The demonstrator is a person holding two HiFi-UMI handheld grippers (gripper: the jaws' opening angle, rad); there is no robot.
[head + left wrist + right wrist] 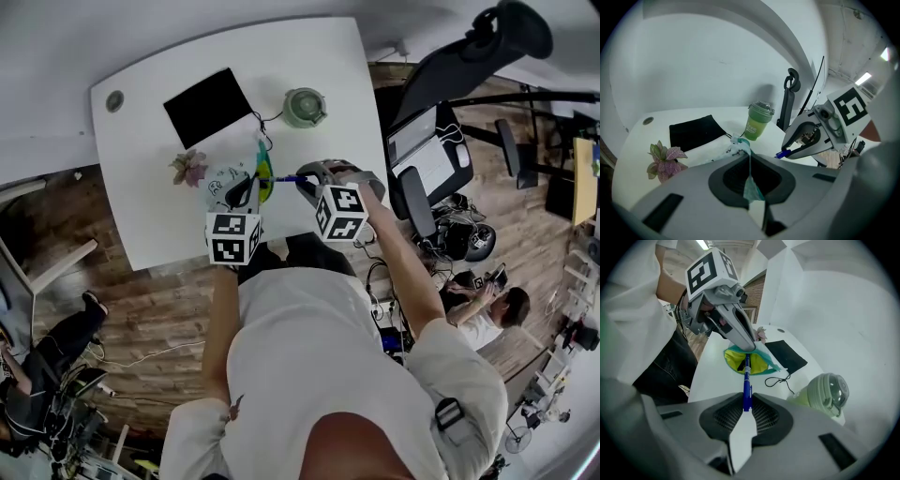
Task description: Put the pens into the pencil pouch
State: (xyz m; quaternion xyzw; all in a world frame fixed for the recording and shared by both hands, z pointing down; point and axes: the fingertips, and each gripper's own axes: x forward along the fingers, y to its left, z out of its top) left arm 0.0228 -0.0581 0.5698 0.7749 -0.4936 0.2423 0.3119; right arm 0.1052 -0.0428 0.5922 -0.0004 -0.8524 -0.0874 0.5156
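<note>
The pencil pouch (pixel 242 181), white outside with a teal rim and yellow lining (pixel 757 363), lies near the table's front edge. My left gripper (pixel 247 193) is shut on its rim, and the teal fabric (pixel 751 180) runs up between the jaws, holding the mouth open. A blue pen (pixel 746 389) is gripped by my right gripper (pixel 746 403), which is shut on it. The pen's tip points into the open mouth of the pouch. In the head view the pen (pixel 284 178) lies level between the two grippers. From the left gripper view the right gripper (pixel 788 151) comes in from the right.
On the white table (pixel 150 216) lie a flat black cloth bag (pixel 208 105), a green lidded cup (pixel 304 107) and a small pink-leaved plant (pixel 189 168). A black cord (pixel 780 379) trails beside the pouch. An office chair (pixel 441 141) stands right of the table.
</note>
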